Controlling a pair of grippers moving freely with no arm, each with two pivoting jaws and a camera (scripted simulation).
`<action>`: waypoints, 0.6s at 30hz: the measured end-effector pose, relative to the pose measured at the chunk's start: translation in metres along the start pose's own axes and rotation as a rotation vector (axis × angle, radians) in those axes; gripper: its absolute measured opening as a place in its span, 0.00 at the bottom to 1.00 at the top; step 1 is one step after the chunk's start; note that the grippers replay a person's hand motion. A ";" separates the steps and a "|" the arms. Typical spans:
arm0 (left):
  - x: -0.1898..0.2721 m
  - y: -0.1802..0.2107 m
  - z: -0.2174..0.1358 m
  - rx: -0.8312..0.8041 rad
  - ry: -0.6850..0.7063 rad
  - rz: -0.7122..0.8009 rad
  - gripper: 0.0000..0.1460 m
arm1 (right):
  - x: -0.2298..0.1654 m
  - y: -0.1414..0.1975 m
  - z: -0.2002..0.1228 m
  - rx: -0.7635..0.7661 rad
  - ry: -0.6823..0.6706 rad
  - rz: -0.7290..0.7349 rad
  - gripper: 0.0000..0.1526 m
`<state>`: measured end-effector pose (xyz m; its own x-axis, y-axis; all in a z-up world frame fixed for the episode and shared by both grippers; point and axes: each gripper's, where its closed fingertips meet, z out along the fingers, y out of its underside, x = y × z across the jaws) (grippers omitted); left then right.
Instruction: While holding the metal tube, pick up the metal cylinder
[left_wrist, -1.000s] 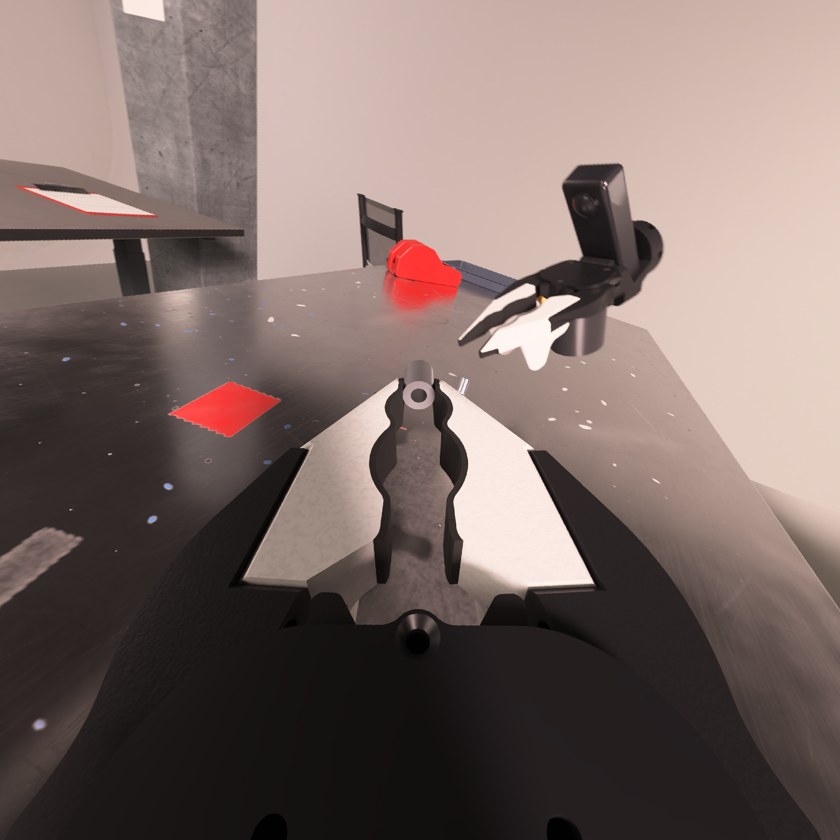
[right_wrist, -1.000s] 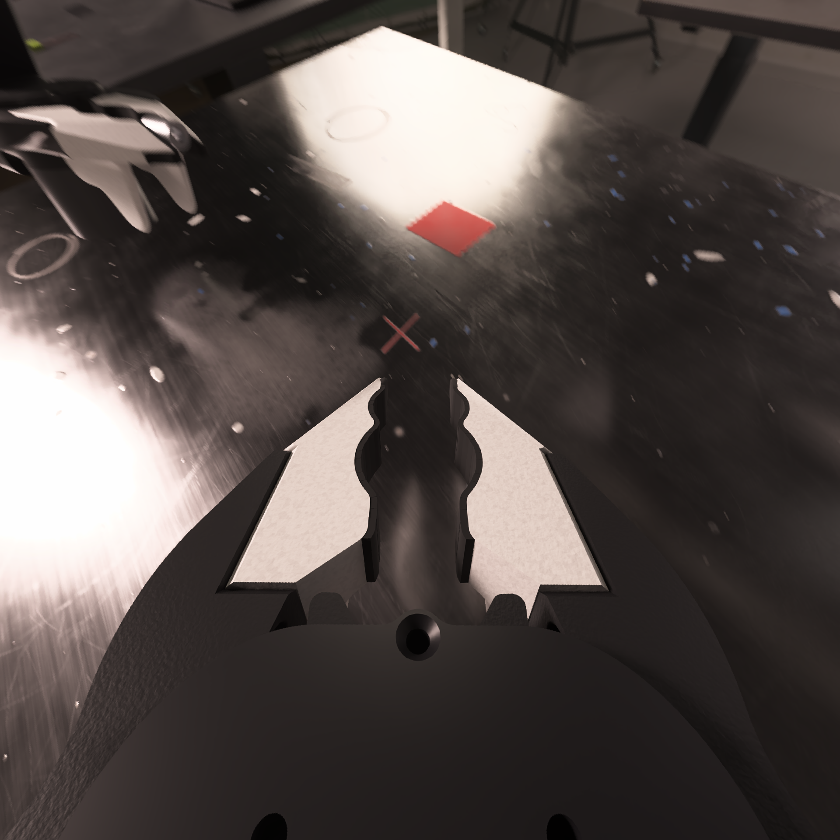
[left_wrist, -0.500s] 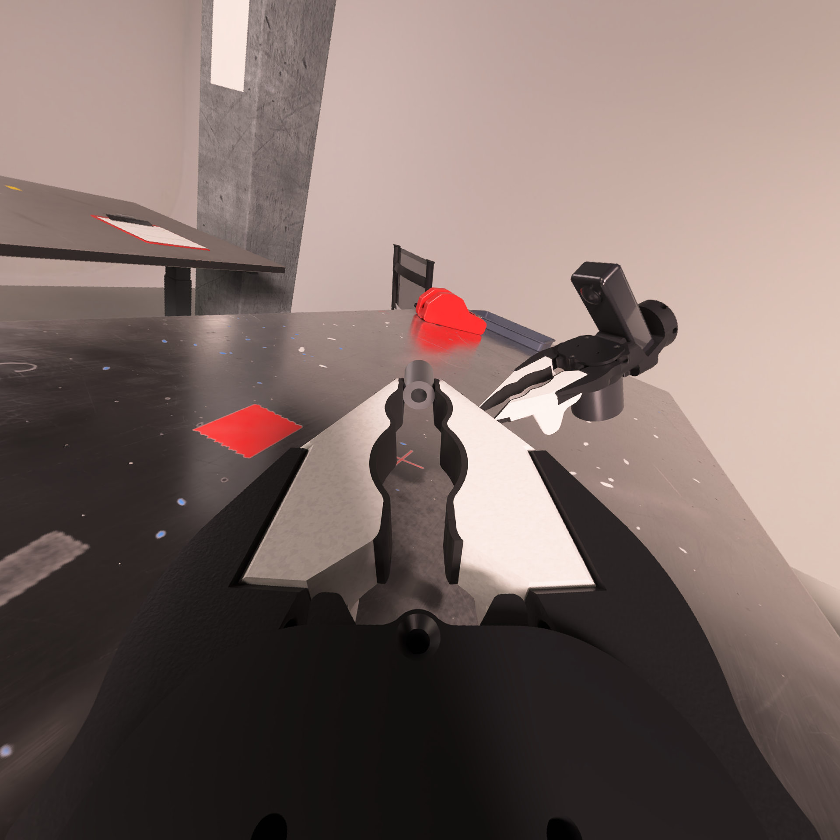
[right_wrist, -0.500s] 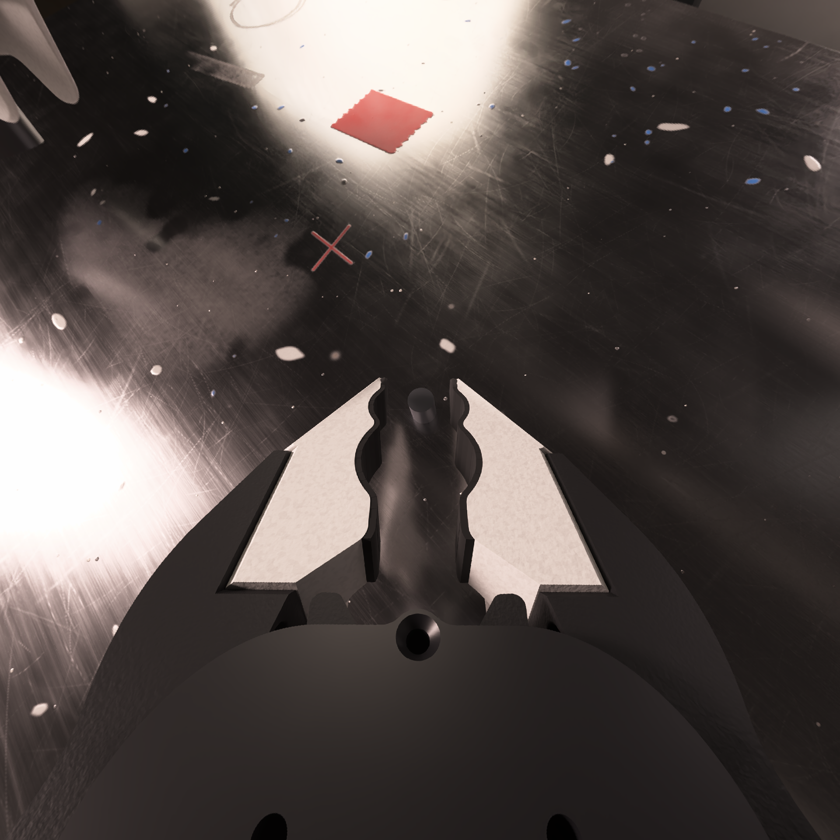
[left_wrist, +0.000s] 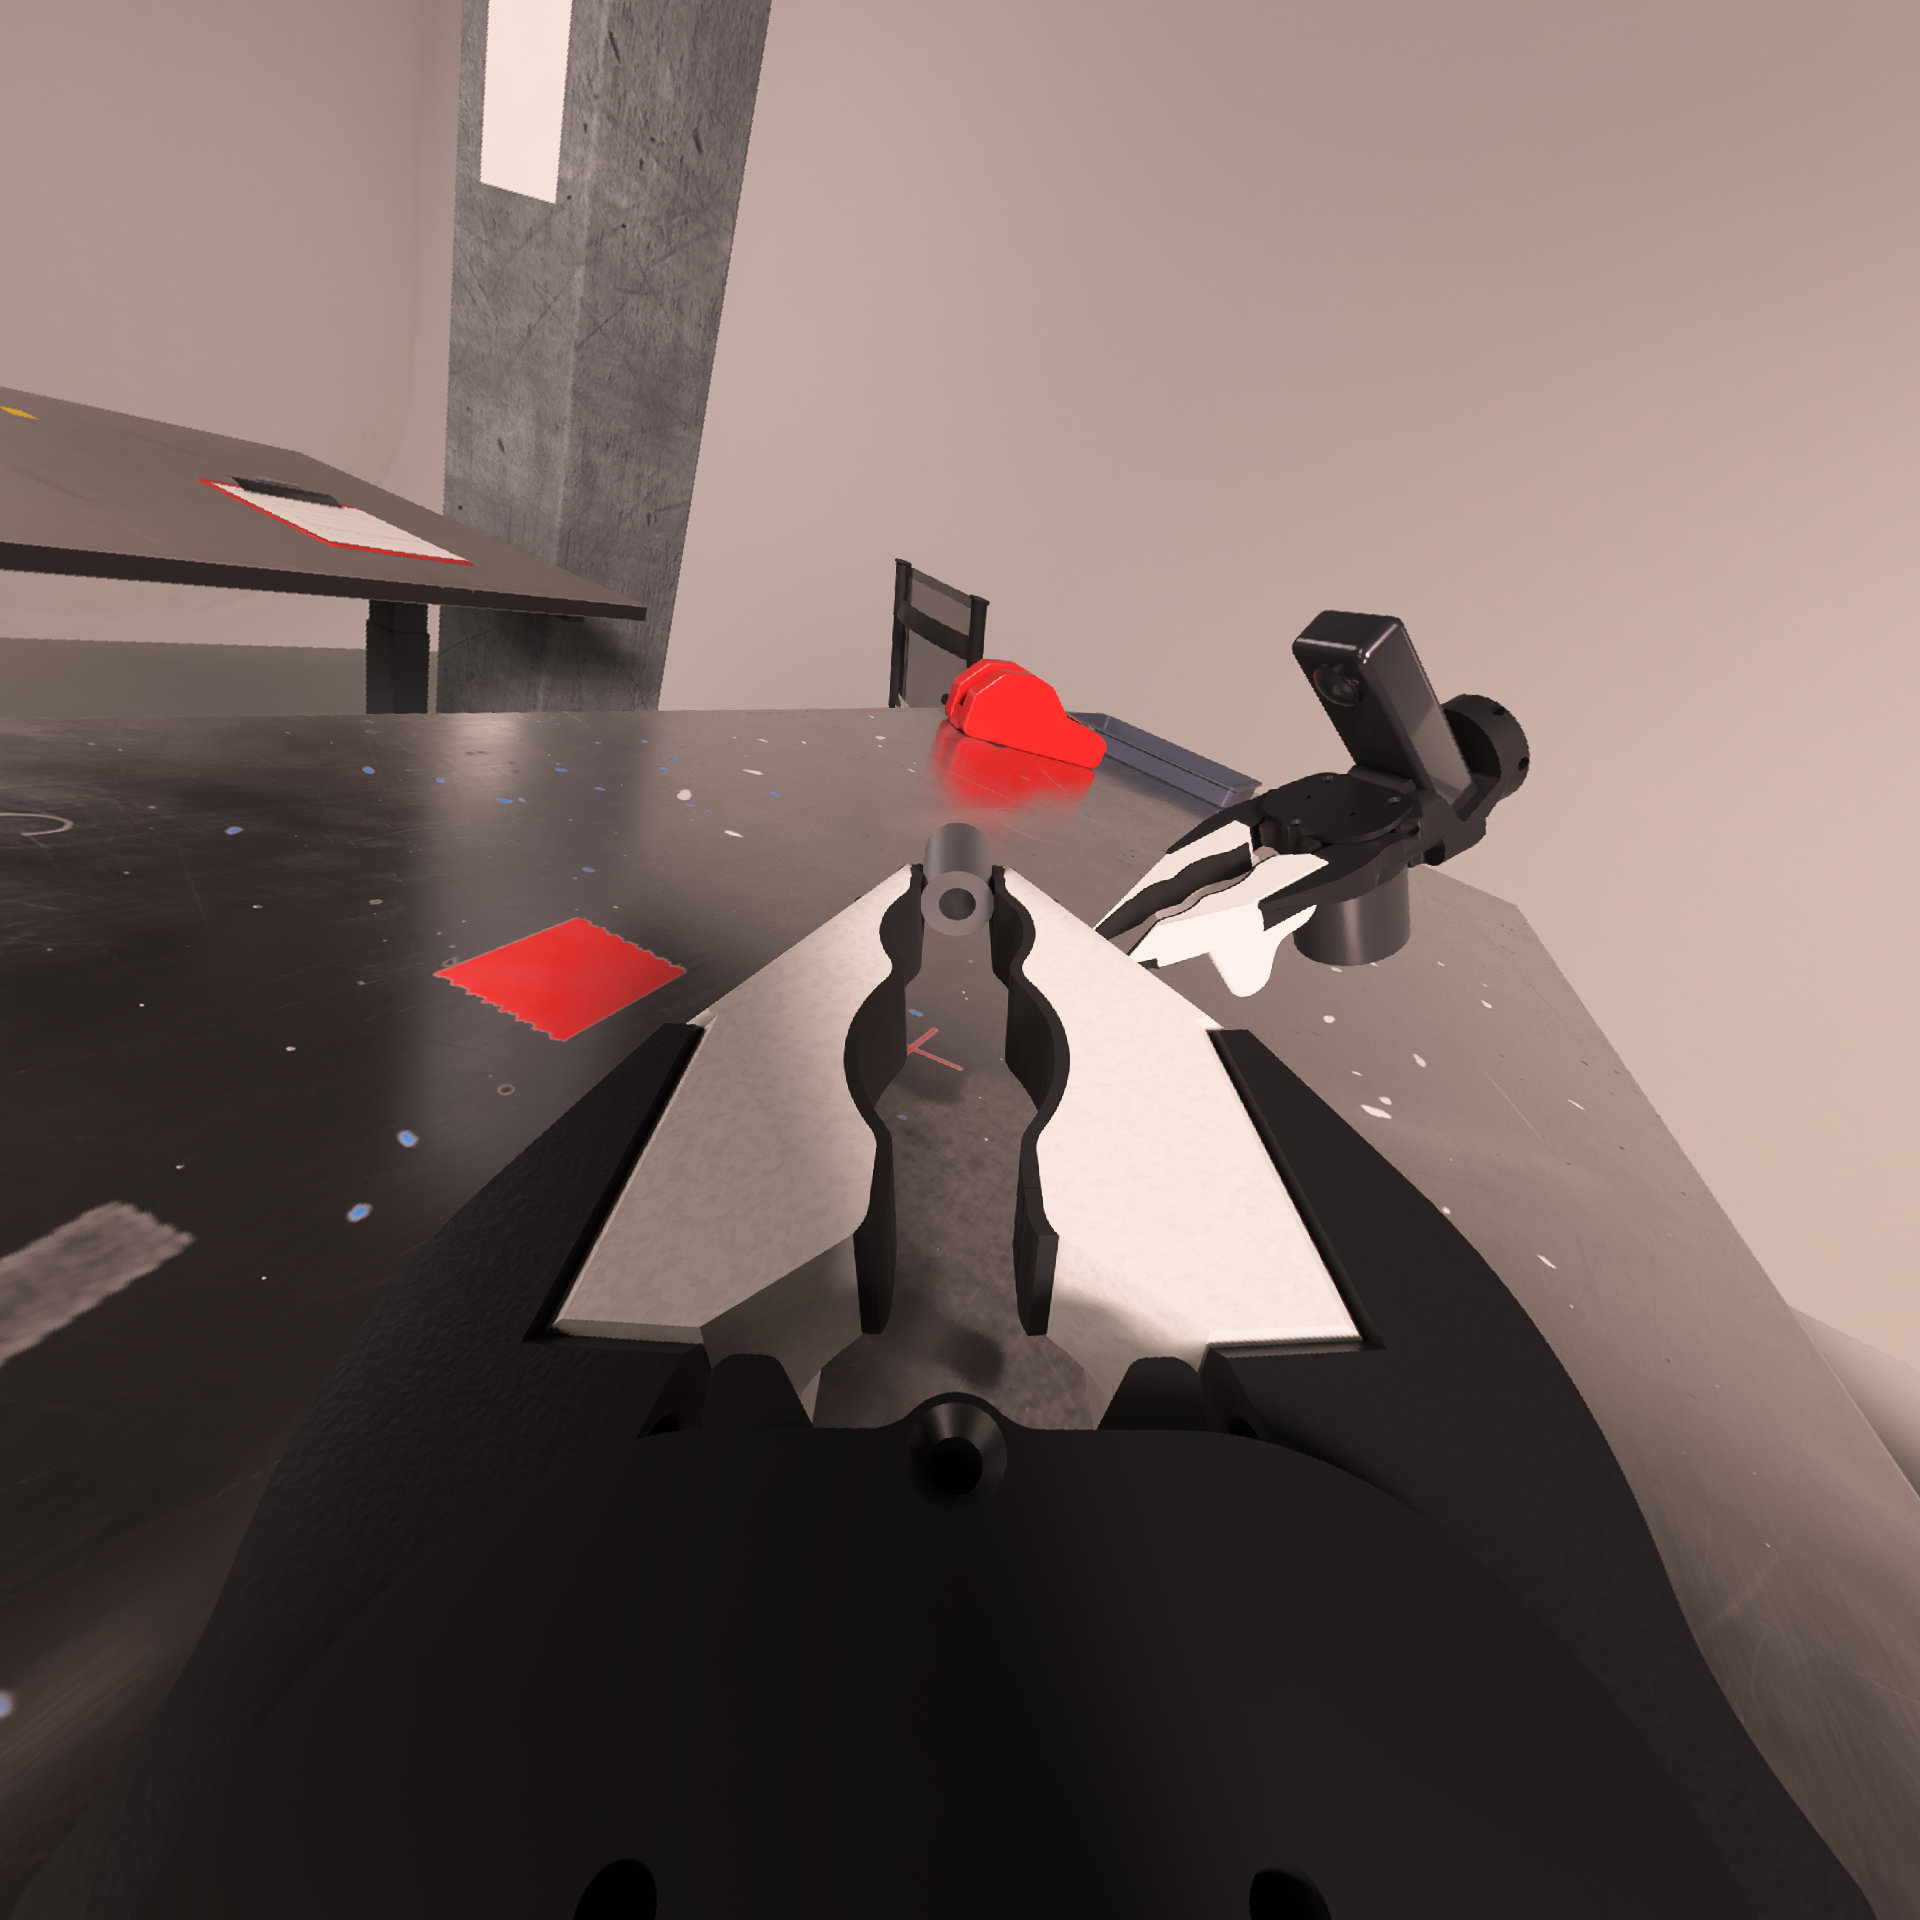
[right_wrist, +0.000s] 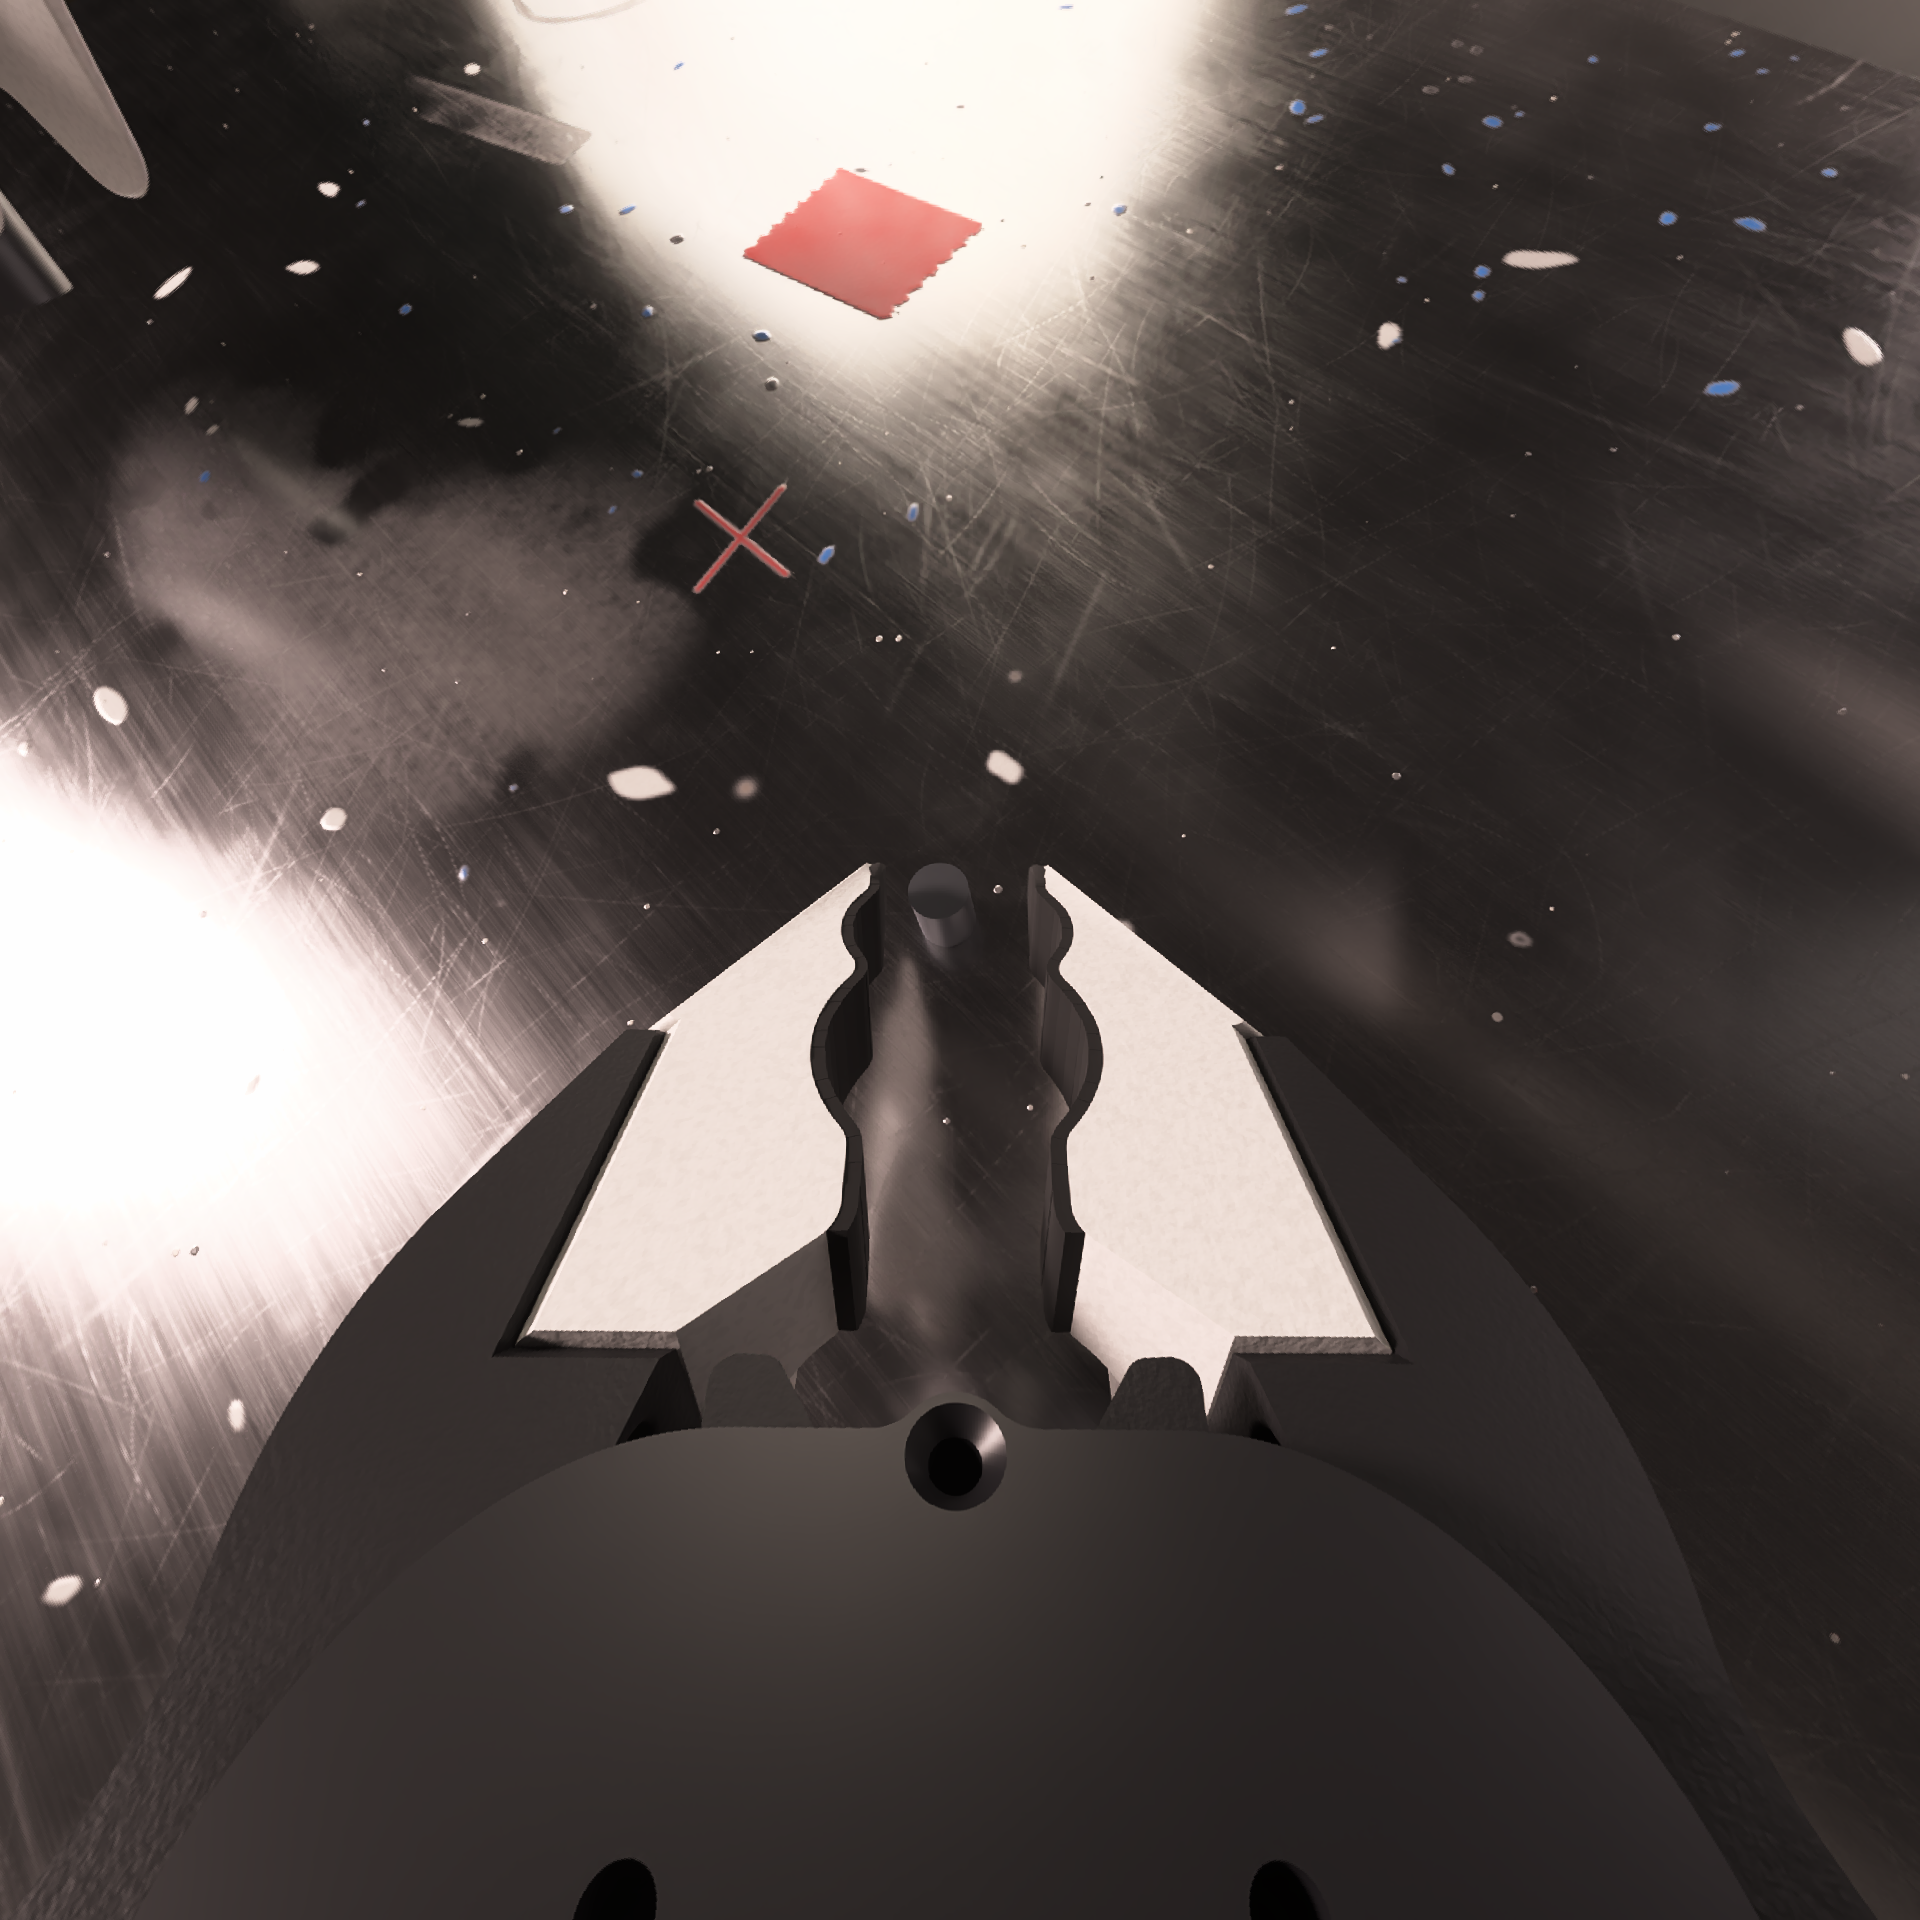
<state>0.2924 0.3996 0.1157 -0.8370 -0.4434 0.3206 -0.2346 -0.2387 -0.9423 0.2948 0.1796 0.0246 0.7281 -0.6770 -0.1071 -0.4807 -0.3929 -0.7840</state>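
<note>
My left gripper (left_wrist: 958, 883) is shut on the grey metal tube (left_wrist: 958, 896), which points forward with its open end facing the camera, held above the table. My right gripper (right_wrist: 956, 883) is open and low over the dark table (right_wrist: 1455, 727). The small metal cylinder (right_wrist: 938, 914) sits between its fingertips with a gap on each side. In the left wrist view the right gripper (left_wrist: 1164, 935) tilts down toward the table at the right, and the cylinder is hidden there. A fingertip of the left gripper (right_wrist: 73, 125) shows at the top left of the right wrist view.
A red square patch (left_wrist: 561, 977) (right_wrist: 862, 244) and a red X mark (right_wrist: 740, 540) lie on the table. A red object (left_wrist: 1023, 717) and a blue-grey tray (left_wrist: 1164, 764) sit at the far edge by a chair (left_wrist: 935, 634). The table edge (left_wrist: 1662, 1143) runs along the right.
My right gripper has dropped toward the table and the cylinder has come between its fingertips. My left gripper has risen and tilted with the tube still in it.
</note>
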 end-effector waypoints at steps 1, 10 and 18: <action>0.000 0.000 0.000 0.000 0.000 -0.001 0.08 | 0.000 0.000 0.000 -0.001 0.000 -0.001 0.18; 0.000 0.000 0.000 -0.002 -0.003 0.001 0.08 | 0.002 0.001 -0.001 -0.002 -0.005 -0.003 0.18; -0.001 0.000 0.000 -0.001 -0.003 -0.006 0.08 | 0.001 0.002 -0.001 -0.007 -0.009 -0.002 0.18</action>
<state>0.2930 0.4001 0.1154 -0.8342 -0.4442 0.3269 -0.2404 -0.2406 -0.9404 0.2941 0.1778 0.0236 0.7338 -0.6702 -0.1110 -0.4824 -0.3990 -0.7798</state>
